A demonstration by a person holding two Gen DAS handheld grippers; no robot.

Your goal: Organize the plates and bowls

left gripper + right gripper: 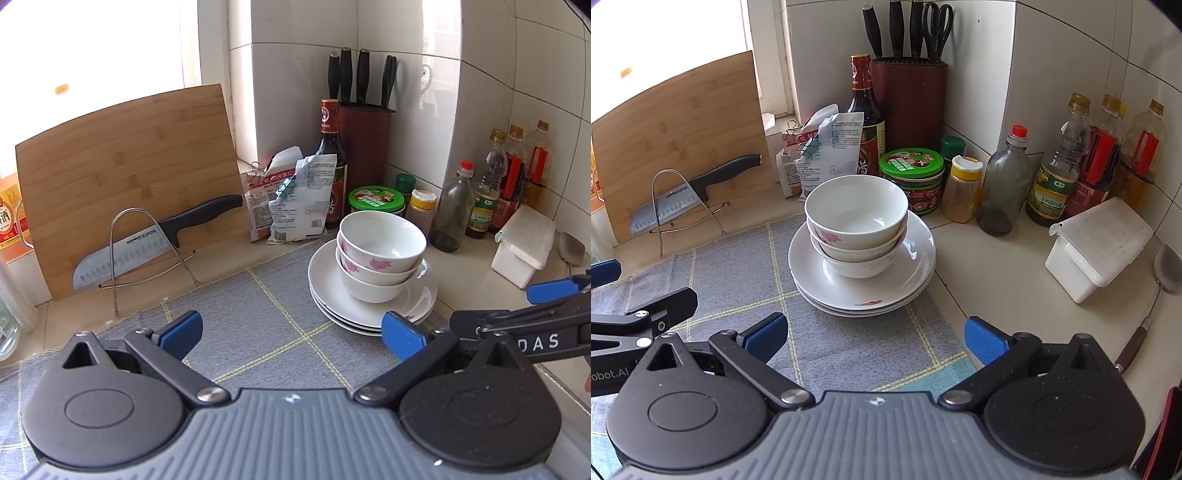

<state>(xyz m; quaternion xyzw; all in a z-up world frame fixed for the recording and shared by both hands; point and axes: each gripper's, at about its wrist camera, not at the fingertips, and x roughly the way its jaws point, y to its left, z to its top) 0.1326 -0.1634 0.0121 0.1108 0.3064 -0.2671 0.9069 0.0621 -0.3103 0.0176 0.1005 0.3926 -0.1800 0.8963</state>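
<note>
Three white bowls (380, 251) (856, 225), some with pink flowers, are nested on a stack of white plates (328, 295) (908, 273) at the back of a grey checked mat (258, 325) (746, 273). My left gripper (291, 334) is open and empty, a little in front and left of the stack. In its own view my right gripper (875, 338) stands open with nothing between its blue pads, just in front of the plates. Part of the right gripper (554, 288) also shows at the right edge of the left wrist view.
A bamboo cutting board (129, 173) leans at the back left, with a knife (155, 240) on a wire rack. Seasoning bags (291, 199), a sauce bottle, a knife block (908, 99), jars and oil bottles (1060, 166) line the tiled corner. A white lidded box (1097, 247) and a spatula (1160, 284) lie to the right.
</note>
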